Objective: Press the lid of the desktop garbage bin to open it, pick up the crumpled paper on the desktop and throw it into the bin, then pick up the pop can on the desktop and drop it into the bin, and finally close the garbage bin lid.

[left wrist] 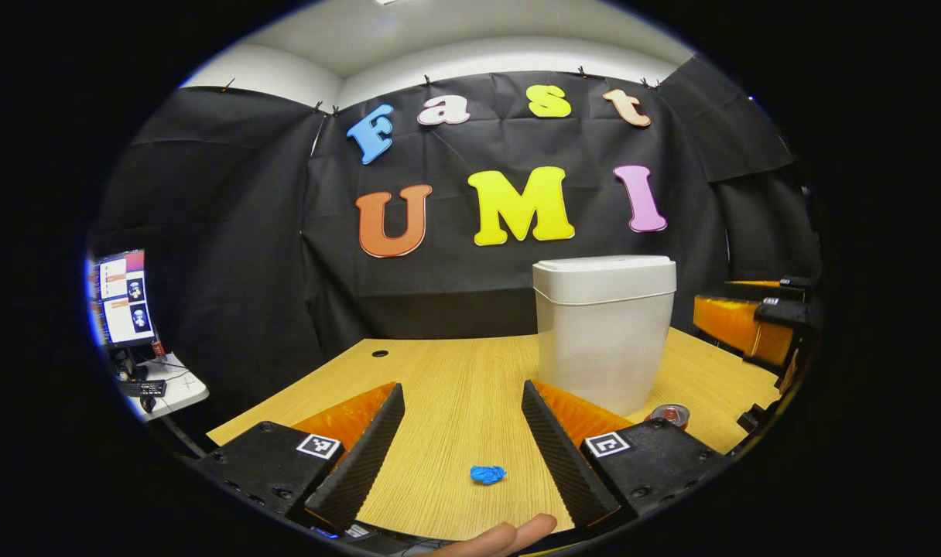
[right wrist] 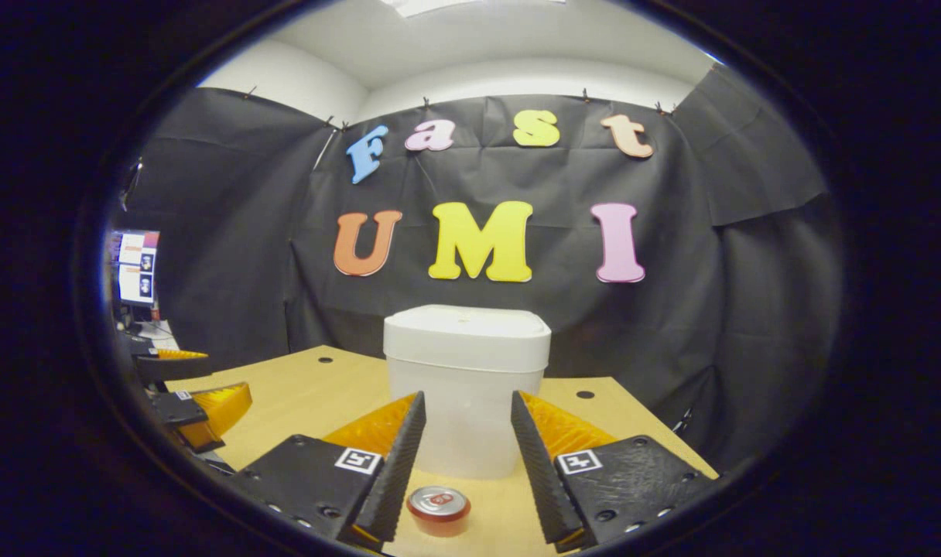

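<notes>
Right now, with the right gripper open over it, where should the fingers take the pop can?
Grip the pop can across its round side wall, coming down from above and in front. It stands upright between the open right gripper, just before the bin.

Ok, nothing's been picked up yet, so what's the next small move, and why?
Probably bring the right tongs up and forward to press the bin lid. The bin is shut, while the crumpled paper and pop can lie on the desk, and both tongs stand open and empty.
</notes>
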{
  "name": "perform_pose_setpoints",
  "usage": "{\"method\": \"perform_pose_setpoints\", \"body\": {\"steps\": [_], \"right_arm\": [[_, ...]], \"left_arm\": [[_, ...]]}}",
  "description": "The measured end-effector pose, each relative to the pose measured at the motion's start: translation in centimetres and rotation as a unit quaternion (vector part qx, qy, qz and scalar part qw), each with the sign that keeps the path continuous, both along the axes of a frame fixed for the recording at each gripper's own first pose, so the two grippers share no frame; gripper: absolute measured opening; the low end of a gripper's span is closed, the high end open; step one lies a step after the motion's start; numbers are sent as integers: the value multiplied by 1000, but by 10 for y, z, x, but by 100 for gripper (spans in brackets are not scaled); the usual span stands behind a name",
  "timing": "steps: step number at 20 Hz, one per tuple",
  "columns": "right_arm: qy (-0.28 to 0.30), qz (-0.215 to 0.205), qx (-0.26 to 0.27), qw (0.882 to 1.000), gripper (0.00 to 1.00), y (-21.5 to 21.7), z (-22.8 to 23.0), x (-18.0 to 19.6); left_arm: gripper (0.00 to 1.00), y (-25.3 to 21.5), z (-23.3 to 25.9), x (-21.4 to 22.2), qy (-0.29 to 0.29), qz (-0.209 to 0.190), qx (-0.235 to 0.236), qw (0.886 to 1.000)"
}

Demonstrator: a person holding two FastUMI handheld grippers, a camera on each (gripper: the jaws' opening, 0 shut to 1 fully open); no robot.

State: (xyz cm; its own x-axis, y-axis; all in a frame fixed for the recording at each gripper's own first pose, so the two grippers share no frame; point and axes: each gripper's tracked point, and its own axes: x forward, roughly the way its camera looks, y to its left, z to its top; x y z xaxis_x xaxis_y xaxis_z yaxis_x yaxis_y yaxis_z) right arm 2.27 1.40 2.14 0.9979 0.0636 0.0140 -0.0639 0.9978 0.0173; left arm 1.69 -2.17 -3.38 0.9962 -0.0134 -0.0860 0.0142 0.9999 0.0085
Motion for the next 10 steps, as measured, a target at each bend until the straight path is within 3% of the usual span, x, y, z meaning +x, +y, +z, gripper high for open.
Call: {"method": "perform_pose_setpoints", "body": {"steps": [1, 2, 6, 8, 9, 10], "right_arm": [[-1, 4, -1, 1000, 65, 2, 6, 3], [-6, 8, -2, 1000, 57, 4, 13, 6], [-4, 34, -2, 999, 2, 13, 31, 17], [8, 45, 9, 999, 7, 16, 41, 24], [14, 53, 14, 998, 1, 18, 47, 29], [22, 60, 18, 998, 2, 19, 54, 34]], "left_arm": [[99, -1, -3, 1, 3, -1, 3, 1000], [99, -3, -5, 3, 5, -3, 4, 1000], [98, -13, -12, 7, 11, -11, -2, 1000], [98, -17, -15, 9, 12, -17, -1, 1000], [99, -16, -16, 10, 13, -16, -2, 1000], [100, -15, -17, 11, 15, -15, -5, 1000]]}}
